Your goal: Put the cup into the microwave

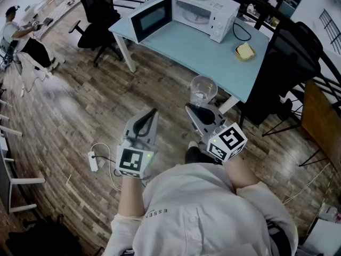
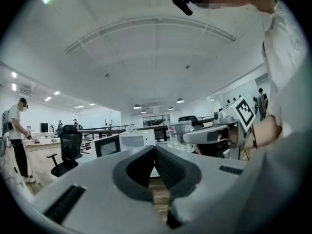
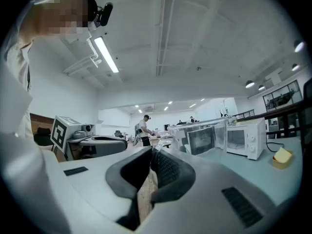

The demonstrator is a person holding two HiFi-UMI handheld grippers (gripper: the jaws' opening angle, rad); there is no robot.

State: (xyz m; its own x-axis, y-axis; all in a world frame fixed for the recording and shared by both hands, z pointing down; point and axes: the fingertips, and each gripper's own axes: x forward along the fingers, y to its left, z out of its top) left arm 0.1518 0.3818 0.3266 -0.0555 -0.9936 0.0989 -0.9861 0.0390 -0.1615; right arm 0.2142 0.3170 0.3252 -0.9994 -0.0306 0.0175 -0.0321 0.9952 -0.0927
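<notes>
- Clear plastic cup (image 1: pixel 203 91) is in the air, at about 1 o'clock from the middle of the head view. It hangs over the wooden floor, just short of the near edge of the pale blue table (image 1: pixel 186 49).
- The right gripper (image 1: pixel 198 112) has its jaws clenched on the cup's thin wall. In the right gripper view the transparent cup (image 3: pixel 202 138) stands just past the pinched pads.
- The left gripper (image 1: pixel 152 115) is clamped together with nothing between its jaws, and floorboards show past them in its own view. It sits at 9 o'clock of the right one.
- Done so far, as I judge it: the cup is picked up, and the white microwave oven (image 1: pixel 205 15) already stands with its dark-windowed door (image 1: pixel 152 17) swung wide.
- Left to do: carry the cup toward 12 o'clock across the table, set it inside the cavity and let go.
- Hard to make out:
  - The head view does not show whether the cup holds anything.
  - That view also does not show exactly where the pads bite.
  - The oven's inside shows only in part, so I cannot be sure its floor is free.
  - The small yellow block (image 1: pixel 245 51) at 3 o'clock of the oven cannot be identified.
</notes>
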